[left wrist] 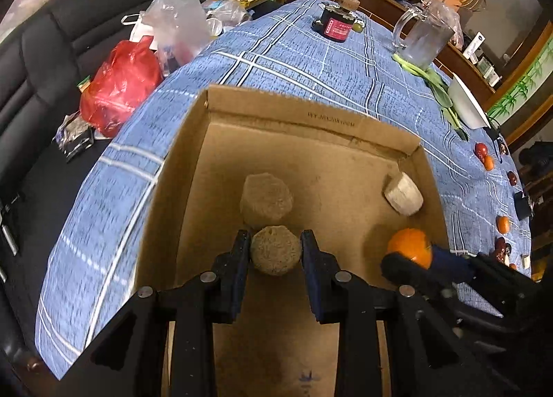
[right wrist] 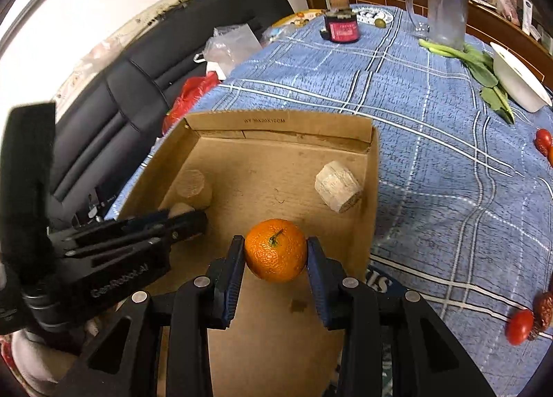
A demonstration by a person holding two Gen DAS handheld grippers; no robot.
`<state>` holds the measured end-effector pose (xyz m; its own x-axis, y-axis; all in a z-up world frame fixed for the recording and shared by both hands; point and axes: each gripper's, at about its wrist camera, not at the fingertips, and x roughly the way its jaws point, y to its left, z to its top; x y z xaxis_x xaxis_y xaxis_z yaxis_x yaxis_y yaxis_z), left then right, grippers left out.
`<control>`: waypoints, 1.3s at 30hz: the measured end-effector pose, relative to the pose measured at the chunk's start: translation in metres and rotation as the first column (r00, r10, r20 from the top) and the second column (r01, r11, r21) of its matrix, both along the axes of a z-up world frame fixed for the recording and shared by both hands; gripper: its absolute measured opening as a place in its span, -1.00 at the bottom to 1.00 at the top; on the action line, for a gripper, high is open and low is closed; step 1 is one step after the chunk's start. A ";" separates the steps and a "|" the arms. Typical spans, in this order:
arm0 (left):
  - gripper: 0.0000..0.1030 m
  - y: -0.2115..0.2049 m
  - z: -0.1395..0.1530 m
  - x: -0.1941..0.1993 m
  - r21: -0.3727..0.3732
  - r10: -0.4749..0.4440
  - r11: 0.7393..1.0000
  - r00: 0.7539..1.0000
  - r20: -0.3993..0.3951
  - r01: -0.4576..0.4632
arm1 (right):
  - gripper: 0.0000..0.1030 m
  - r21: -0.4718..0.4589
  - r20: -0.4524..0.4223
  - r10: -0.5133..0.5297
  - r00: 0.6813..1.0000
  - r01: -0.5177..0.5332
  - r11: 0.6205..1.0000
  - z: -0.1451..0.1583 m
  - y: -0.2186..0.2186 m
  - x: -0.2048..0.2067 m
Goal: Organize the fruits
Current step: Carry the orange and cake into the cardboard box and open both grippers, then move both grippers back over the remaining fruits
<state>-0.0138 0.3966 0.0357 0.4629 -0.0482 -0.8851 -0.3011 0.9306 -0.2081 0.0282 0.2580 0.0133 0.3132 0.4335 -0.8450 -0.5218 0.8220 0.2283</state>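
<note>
An open cardboard box (left wrist: 311, 113) (right wrist: 276, 124) lies on the blue checked tablecloth. My left gripper (left wrist: 275, 252) is shut on a round brown fruit (left wrist: 275, 251), held inside the box beside a larger pale brown lump (left wrist: 266, 200). My right gripper (right wrist: 275, 252) is shut on an orange mandarin (right wrist: 275, 250) (left wrist: 411, 246) above the box's right side. A whitish chunk (left wrist: 403, 194) (right wrist: 338, 186) lies in the box's far right corner. The left gripper shows at the left of the right wrist view (right wrist: 186, 222).
Red dates and small tomatoes (right wrist: 520, 326) (left wrist: 484, 155) lie on the cloth to the right. A white bowl (right wrist: 518, 79), greens (right wrist: 480, 68), a glass mug (right wrist: 446, 13) and a dark jar (right wrist: 340, 25) stand further back. A black sofa with plastic bags (left wrist: 117, 93) is at the left.
</note>
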 end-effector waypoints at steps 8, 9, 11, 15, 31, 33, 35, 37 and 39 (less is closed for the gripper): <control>-0.44 0.003 -0.001 0.010 0.011 -0.004 1.000 1.000 0.004 0.004 | -0.24 -0.038 0.010 -0.012 1.000 0.013 0.999 -0.010 0.006 0.010; -0.44 0.003 -0.001 0.009 0.009 -0.002 1.000 1.000 0.003 0.002 | -0.24 -0.043 0.014 -0.007 1.000 0.008 0.999 -0.011 0.008 0.010; -0.42 0.005 -0.001 0.009 0.003 0.003 1.000 1.000 0.001 -0.003 | -0.24 -0.046 0.014 0.001 1.000 -0.001 0.999 -0.011 0.010 0.010; -0.21 0.009 0.006 0.004 -0.007 0.026 1.000 1.000 0.007 -0.026 | -0.22 -0.037 0.011 0.014 1.000 -0.013 0.999 -0.011 0.010 0.009; 0.11 -0.044 0.069 -0.037 0.095 0.028 0.995 0.995 0.092 -0.037 | 0.15 0.084 0.079 -0.070 0.994 0.063 0.994 0.040 -0.057 -0.025; 0.15 -0.060 0.076 -0.039 0.115 0.011 0.993 0.995 0.099 -0.022 | 0.15 0.112 0.064 -0.112 0.992 0.105 0.988 0.043 -0.082 -0.030; 0.18 -0.082 0.084 -0.044 0.135 -0.018 0.991 0.994 0.110 0.003 | 0.15 0.131 0.055 -0.150 0.987 0.141 0.981 0.046 -0.106 -0.035; 0.21 -0.103 0.091 -0.047 0.151 -0.044 0.988 0.991 0.123 0.025 | 0.15 0.148 0.048 -0.184 0.982 0.175 0.973 0.051 -0.133 -0.042; 0.22 -0.128 0.099 -0.050 0.162 -0.078 0.985 0.987 0.138 0.055 | 0.15 0.184 0.036 -0.214 0.976 0.204 0.961 0.055 -0.159 -0.048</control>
<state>-0.0640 0.2685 0.1344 0.5861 0.0512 -0.8086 -0.2148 0.9721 -0.0942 -0.0196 0.0995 0.0683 0.4565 0.4951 -0.7393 -0.3581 0.8629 0.3567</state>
